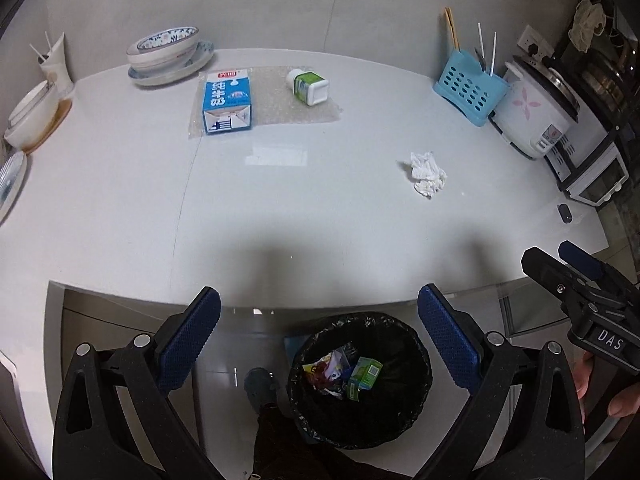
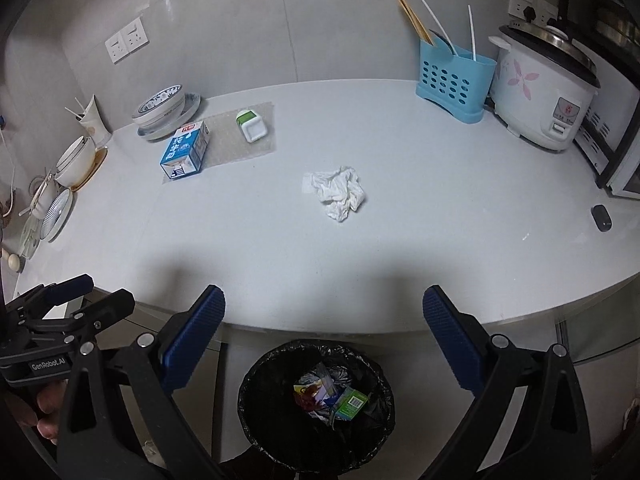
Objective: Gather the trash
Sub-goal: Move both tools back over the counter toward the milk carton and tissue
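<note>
On the white counter (image 1: 120, 200) a blue milk carton (image 1: 227, 100) (image 2: 185, 151) and a green-and-white bottle (image 1: 308, 86) (image 2: 251, 125) lie on a sheet of bubble wrap (image 1: 276, 114). A crumpled white tissue (image 1: 428, 174) (image 2: 338, 192) sits further right. Below the counter's front edge stands a black-lined bin (image 1: 416, 352) (image 2: 256, 380) holding wrappers and a small green carton (image 1: 364, 376). My left gripper (image 1: 320, 320) and right gripper (image 2: 324, 332) both hover above the bin. Both are open wide with nothing between their blue pads.
Stacked bowls and plates (image 1: 168, 54) line the back left. A blue utensil holder (image 2: 454, 80), a rice cooker (image 2: 540, 92) and an oven (image 1: 592, 168) stand at the right. A small black object (image 2: 601, 217) lies near the right edge. A person's shoe (image 1: 260, 388) is beside the bin.
</note>
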Tool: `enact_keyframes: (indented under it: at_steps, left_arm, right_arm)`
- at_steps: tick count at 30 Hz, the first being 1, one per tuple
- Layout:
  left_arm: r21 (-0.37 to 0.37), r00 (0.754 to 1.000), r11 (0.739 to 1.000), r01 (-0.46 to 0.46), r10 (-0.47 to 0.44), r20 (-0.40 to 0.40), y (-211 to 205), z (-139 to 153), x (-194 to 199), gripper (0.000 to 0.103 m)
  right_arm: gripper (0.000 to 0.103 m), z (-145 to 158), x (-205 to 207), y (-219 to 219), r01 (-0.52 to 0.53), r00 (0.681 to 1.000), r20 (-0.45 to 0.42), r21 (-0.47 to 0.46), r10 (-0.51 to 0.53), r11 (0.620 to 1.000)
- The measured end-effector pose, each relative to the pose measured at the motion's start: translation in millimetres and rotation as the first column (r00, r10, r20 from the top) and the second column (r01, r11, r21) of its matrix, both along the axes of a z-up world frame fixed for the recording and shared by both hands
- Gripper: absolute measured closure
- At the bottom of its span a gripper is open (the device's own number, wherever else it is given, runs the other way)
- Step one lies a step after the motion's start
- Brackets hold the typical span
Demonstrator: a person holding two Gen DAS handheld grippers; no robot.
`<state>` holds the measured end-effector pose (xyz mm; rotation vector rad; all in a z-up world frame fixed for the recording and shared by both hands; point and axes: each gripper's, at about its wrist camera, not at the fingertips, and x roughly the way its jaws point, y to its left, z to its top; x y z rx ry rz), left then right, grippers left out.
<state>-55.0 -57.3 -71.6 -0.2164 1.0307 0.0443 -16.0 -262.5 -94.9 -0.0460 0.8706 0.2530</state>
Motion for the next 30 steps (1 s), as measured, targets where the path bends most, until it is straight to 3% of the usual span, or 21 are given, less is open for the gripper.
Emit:
enact_keyframes:
  at_steps: [15, 30]
  left_arm:
    - [0.015, 0.999, 0.998, -0.053, 0.053, 0.012, 53, 16, 76, 0.006]
    - [0.042, 0.987, 0.989, -0.140, 0.143, -0.073, 138, -25, 186, 0.006]
  right_arm:
    - [0.008, 18, 61, 25, 0.004, 1.000, 0.006, -0.001, -0.004, 1.000]
    - [0.011, -31, 140, 38, 0.059, 0.990, -0.123, -0.053, -0.066, 0.997]
